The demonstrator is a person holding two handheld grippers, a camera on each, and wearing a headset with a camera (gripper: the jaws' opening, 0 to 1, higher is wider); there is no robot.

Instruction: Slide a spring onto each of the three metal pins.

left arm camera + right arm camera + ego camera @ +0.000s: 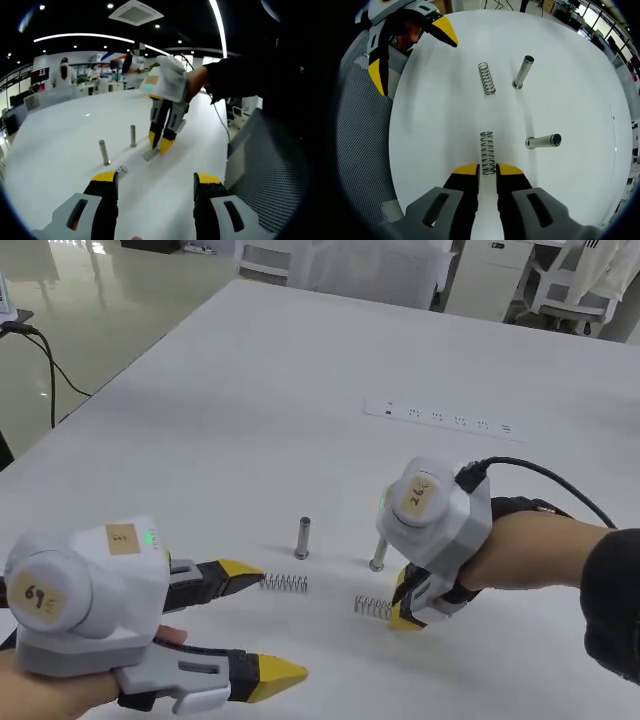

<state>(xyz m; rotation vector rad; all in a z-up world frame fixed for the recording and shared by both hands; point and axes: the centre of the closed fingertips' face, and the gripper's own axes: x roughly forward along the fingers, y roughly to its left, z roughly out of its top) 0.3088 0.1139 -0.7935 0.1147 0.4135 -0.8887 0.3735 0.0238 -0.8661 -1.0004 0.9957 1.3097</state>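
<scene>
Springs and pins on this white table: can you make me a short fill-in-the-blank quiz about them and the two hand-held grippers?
1. The number of metal pins standing upright on the table is ____.
2. The right gripper has its jaws closed on the end of a ____.
3. The left gripper holds its jaws ____, with nothing between them.
4. The second spring lies flat on the table beside a jaw tip of the ____ gripper.
Missing words: two; spring; open; left.
</scene>
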